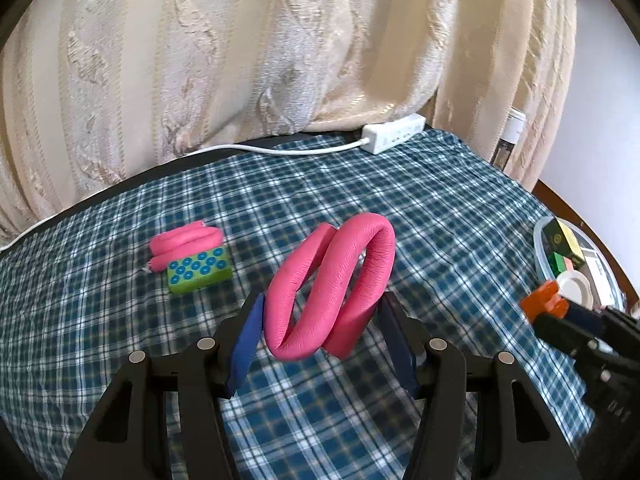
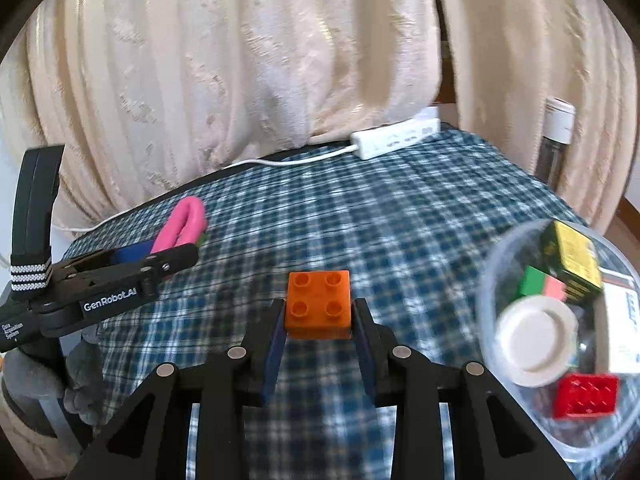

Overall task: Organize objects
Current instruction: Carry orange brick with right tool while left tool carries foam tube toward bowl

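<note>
left claw point(image 1: 320, 320) grips pink foam roller point(image 1: 332, 292) above plaid cloth point(image 1: 120, 320); right claw point(image 2: 319, 316) clamps orange brick point(image 2: 319, 304).

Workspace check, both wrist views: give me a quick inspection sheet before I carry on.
Surface: blue plaid cloth, wrinkled.
Job's things: pink foam loop; orange brick; clear bowl holding red brick, white lid, yellow-black box.
Clutter: second pink roll touching dotted green block.
Grippers: left gripper shut on loop; right gripper shut on brick.
Cables: white power strip, cord trailing left.
Surroundings: cream curtain.
</note>
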Motion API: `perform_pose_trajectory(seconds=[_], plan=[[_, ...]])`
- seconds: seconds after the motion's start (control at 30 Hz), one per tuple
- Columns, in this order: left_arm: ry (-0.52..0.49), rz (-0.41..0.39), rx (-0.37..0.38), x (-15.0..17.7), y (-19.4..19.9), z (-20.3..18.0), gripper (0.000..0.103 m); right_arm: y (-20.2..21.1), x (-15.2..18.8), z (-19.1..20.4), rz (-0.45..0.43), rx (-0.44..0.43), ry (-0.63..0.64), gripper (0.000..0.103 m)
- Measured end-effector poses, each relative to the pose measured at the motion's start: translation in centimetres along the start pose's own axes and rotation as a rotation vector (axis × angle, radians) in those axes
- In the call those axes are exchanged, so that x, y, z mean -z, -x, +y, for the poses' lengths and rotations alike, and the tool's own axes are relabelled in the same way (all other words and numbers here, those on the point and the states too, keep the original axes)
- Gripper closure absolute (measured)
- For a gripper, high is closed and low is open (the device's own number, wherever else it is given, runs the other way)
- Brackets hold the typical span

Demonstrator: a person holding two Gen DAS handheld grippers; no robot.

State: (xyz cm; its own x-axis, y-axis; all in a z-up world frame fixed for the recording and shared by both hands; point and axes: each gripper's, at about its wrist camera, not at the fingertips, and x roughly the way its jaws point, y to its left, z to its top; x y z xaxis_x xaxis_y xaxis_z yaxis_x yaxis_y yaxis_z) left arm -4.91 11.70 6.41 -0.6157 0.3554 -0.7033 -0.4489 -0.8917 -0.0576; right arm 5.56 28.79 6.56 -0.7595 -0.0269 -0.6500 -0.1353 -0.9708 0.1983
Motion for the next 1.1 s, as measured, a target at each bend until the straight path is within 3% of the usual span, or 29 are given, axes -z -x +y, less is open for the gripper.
perform_pose_trajectory(seconds=[0.6,1.1], plan=[[-0.049,0.018,0.068,0.3,0.3,-5.2,0.044,5.4,-0.1,-9.7,-0.105,0.161,-0.158,0.068],[-0.087,0.03,0.129,0.2,0.6,-10.1,0.044,4.6,0.2,-15.5,-0.092,0.234,-0.228,0.068]])
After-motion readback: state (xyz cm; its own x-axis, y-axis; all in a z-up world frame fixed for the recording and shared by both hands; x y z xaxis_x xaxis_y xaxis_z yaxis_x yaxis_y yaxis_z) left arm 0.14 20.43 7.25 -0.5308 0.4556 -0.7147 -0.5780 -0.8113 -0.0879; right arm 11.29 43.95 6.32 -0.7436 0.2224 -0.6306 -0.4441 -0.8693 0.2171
